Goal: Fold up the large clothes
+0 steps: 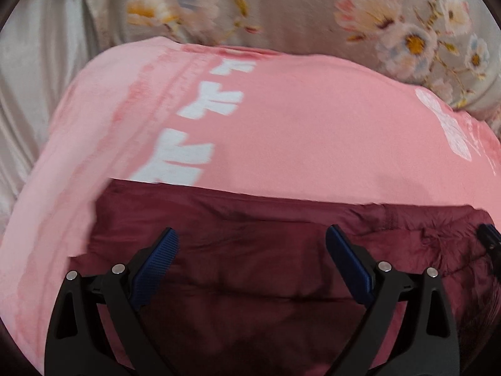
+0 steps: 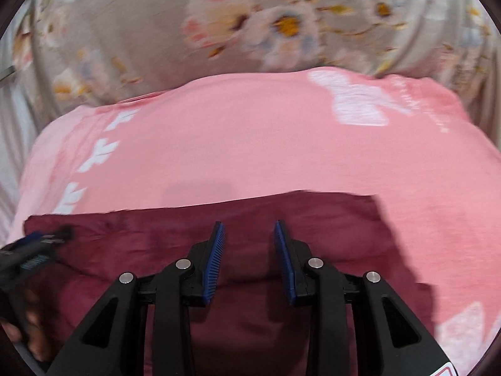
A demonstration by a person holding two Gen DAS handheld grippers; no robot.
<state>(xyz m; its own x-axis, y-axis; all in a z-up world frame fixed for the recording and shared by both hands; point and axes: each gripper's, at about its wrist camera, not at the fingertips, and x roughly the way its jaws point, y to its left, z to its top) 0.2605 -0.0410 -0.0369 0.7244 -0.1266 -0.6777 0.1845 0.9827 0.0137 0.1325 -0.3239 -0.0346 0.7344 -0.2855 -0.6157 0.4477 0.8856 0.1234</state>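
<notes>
Left wrist view: the left gripper [image 1: 252, 235] hangs with jaws wide and empty over a maroon garment [image 1: 250, 269] lying on a pink cloth [image 1: 297, 125]. Right wrist view: the right gripper [image 2: 249, 232] stands narrower, nothing between its pads, the maroon garment [image 2: 328, 228] just beneath and ahead.

Matt maroon cloth garment [image 1: 250, 266]

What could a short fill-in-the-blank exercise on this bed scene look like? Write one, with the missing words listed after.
1. The maroon garment lies on a ____ blanket.
2. The bedsheet has a ____ print.
3. Between the left gripper pads there is ____.
4. The right gripper jaws stand ____.

Missing: pink; floral; nothing; open
</notes>
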